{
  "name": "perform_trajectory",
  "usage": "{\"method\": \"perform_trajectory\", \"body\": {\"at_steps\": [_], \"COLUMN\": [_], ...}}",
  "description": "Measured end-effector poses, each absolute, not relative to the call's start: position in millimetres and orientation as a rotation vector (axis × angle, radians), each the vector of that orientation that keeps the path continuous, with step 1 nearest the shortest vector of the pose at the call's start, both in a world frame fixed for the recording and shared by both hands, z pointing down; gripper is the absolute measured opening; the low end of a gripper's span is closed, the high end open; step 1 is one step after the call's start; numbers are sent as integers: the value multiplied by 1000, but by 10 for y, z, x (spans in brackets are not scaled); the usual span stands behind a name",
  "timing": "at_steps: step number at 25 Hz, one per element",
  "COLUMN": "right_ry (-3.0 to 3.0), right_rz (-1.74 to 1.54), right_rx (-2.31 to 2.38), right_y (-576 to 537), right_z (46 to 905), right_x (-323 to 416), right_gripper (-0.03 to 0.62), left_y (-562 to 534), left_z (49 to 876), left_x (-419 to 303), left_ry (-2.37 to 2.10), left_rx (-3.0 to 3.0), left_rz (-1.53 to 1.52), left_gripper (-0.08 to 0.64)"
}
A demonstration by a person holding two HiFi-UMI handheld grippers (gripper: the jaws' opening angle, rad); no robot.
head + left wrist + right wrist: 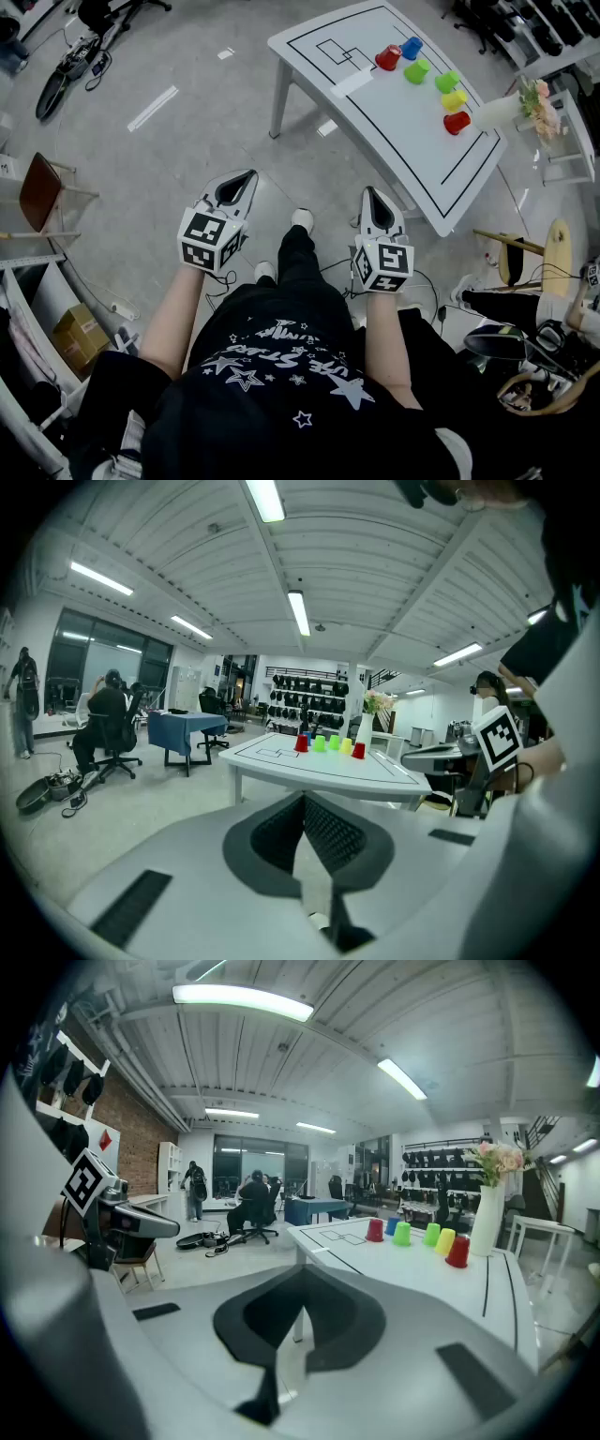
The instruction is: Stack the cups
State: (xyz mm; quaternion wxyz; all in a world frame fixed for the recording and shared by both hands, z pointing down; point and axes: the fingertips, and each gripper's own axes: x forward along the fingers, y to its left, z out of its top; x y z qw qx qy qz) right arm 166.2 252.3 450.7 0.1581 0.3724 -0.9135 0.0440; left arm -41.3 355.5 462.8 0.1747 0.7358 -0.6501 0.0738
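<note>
Six cups stand upside down in a curved row on the white table (394, 122): red cup (387, 58), blue cup (411, 48), green cup (416, 71), light green cup (447, 82), yellow cup (454, 100), second red cup (457, 123). My left gripper (250, 174) and right gripper (367, 191) hang over the floor in front of my legs, well short of the table. Both are shut with nothing in them. The row of cups shows far off in the left gripper view (328, 745) and closer in the right gripper view (417, 1236).
A white vase with flowers (502, 111) stands at the table's right end, next to the second red cup. A bicycle (70, 61) lies at the far left, a brown chair (39, 192) and boxes (75, 337) at the left. Cables and gear (534, 337) clutter the right.
</note>
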Motion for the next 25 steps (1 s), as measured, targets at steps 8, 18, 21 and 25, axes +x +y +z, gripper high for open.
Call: {"method": "perform_trajectory", "body": {"at_steps": [8, 18, 21, 25], "right_ry": [-2621, -2666, -2680, -2670], "right_rz": [153, 192, 226, 248], "right_rx": [1058, 1085, 1148, 1171], "right_y": [2542, 2290, 2060, 1674], "right_z": [4529, 4536, 4503, 4533], "right_x": [1714, 1721, 1740, 1733], "right_gripper": [3, 5, 31, 167], "left_y": [3598, 3419, 3223, 2820], "left_z": [4614, 4774, 4746, 4700], "left_x": [-328, -281, -329, -393], "left_ry": [-1843, -1808, -1807, -1808], "left_rx": [2091, 2066, 2081, 2098], "left_rz": [202, 200, 209, 219], "left_gripper": [11, 11, 11, 11]}}
